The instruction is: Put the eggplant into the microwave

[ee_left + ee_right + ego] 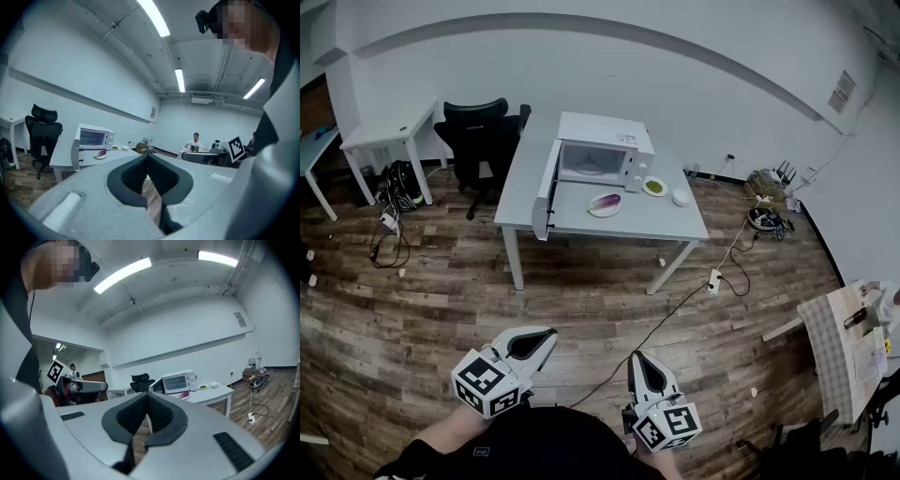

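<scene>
**Both hand-held grippers closed and empty, eggplant on its plate in front of the open microwave**

I stand on the wooden floor (pixel 441 300), well apart from the counter (pixel 581 225). My left hand-held gripper (pixel 546 336) is low at the left of the head view. Its jaws are pressed together and nothing is between them. In the left gripper view the two dark pads meet at the tip, and only a narrow strip of floor shows through the gap behind them. My right hand-held gripper (pixel 636 358) is beside it, a little to the right. Its jaws are also together, and it holds nothing. Both point roughly toward the counter.

The eggplant (pixel 607 201) is purple and lies on a small white plate (pixel 598 213). This plate is on the counter, just in front of the white microwave (pixel 605 131). The microwave door (pixel 546 192) is wide open. It is hinged at the left side and swings out toward me, past the front edge of the counter.

To the right of the plate there is a small dish with something green (pixel 654 187), and next to it a white bowl (pixel 680 197).

A black office chair (pixel 478 136) stands at the far left corner of the counter, near a small white table (pixel 389 131). A dark cable (pixel 675 314) runs over the floor from a power strip (pixel 712 279) toward me. The power strip lies near the right front leg of the counter.
</scene>
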{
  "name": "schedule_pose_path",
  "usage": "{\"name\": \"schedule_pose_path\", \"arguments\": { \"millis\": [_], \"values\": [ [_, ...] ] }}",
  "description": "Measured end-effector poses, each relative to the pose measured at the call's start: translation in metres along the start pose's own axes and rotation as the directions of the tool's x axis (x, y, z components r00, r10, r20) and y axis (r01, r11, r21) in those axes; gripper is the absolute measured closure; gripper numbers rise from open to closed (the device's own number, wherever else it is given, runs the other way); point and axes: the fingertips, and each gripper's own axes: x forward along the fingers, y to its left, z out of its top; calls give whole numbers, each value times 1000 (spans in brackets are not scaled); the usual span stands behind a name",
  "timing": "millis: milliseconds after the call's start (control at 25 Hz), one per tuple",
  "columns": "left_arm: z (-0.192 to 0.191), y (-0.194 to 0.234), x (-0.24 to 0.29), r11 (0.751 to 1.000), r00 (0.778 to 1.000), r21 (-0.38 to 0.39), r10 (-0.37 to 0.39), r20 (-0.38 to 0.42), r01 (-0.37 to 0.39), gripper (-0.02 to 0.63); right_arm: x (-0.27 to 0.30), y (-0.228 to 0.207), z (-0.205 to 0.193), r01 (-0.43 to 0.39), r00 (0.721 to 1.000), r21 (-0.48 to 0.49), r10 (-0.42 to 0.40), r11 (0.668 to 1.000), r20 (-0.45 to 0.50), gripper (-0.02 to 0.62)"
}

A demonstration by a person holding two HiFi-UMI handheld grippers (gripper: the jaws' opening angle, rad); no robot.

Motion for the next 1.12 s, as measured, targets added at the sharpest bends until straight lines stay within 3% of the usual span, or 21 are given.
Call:
{"name": "schedule_pose_path", "arguments": {
  "millis": [520,880,1120],
  "values": [
    [-2,-3,8,1000,1000,-4,12,-20,-12,598,-4,-13,-1,21,1000,13,-21,1000,-1,581],
    [0,-30,35,1000,999,25,15,-40,-14,598,-28,-50,-1,1,998,146,-10,989,59,581],
    [3,-58,64,998,998,20,67,-7,-66,598,-64,-86,1,-10,1000,95,9,995,9,581]
  ]
}}
